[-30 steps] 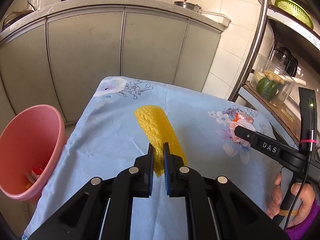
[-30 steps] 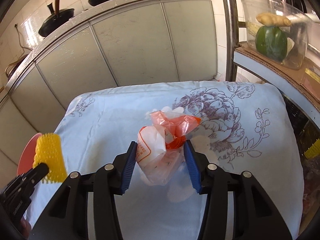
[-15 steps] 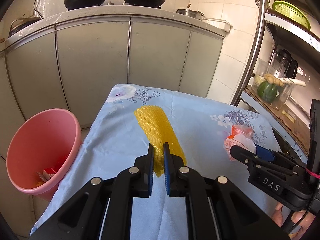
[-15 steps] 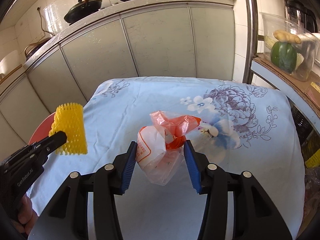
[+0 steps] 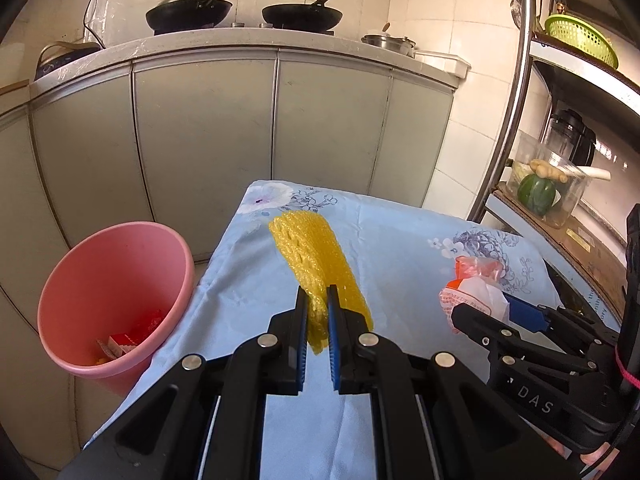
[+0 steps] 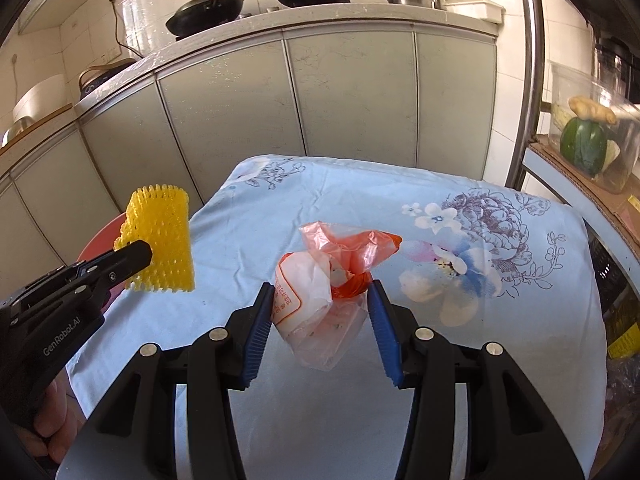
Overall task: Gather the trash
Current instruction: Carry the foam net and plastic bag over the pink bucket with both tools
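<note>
Grey cabinet doors (image 5: 208, 140) line the back of a tiled kitchen, with two dark woks (image 5: 188, 10) on the worktop above them; in front stands a surface draped in a pale blue cloth with printed flowers (image 6: 460, 240); a metal shelf rack at the right carries a clear plastic tub (image 5: 548, 188) with a green vegetable inside. At the left tool (image 5: 318, 312) the jaws are pinched tight on a yellow foam mesh fruit sleeve (image 5: 316, 264), which hangs lifted above the cloth; seen from the right wrist, the same sleeve (image 6: 160, 246) stands clear of the surface near its left edge. At the right tool (image 6: 322, 320) the jaws press from both sides on a crumpled bundle of white and orange plastic bags (image 6: 324, 284), also raised off the cloth. Beside the surface on the left sits a round pink plastic bin (image 5: 112, 292), tilted toward the camera; red and yellow scraps lie at its bottom.
</note>
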A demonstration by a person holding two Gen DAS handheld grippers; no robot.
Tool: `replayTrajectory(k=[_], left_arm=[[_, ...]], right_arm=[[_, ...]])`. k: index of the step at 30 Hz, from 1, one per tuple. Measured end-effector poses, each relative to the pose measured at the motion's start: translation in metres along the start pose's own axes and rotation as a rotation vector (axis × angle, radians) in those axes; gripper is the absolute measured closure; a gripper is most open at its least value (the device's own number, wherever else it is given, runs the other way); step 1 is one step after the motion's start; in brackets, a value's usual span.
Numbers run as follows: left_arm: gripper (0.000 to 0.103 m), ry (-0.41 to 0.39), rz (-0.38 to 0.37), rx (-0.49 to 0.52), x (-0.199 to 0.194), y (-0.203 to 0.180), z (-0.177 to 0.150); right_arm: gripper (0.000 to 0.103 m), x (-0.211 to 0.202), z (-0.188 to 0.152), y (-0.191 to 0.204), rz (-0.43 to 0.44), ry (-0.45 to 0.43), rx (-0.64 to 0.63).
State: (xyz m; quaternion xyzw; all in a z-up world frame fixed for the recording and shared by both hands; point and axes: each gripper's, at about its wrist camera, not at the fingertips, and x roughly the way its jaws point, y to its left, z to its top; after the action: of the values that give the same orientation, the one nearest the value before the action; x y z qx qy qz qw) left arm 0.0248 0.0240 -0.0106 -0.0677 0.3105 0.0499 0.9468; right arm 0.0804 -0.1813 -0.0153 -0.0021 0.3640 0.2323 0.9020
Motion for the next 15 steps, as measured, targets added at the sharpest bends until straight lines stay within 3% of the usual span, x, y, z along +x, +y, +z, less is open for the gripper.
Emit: replayTrajectory(k=[15], left_arm=[[0.095,-0.039,0.039,-0.032,-0.026,0.023,-0.006]], right_arm=[[0.054,-0.014,-0.002,0.039,0.026,-0.028,-0.109]])
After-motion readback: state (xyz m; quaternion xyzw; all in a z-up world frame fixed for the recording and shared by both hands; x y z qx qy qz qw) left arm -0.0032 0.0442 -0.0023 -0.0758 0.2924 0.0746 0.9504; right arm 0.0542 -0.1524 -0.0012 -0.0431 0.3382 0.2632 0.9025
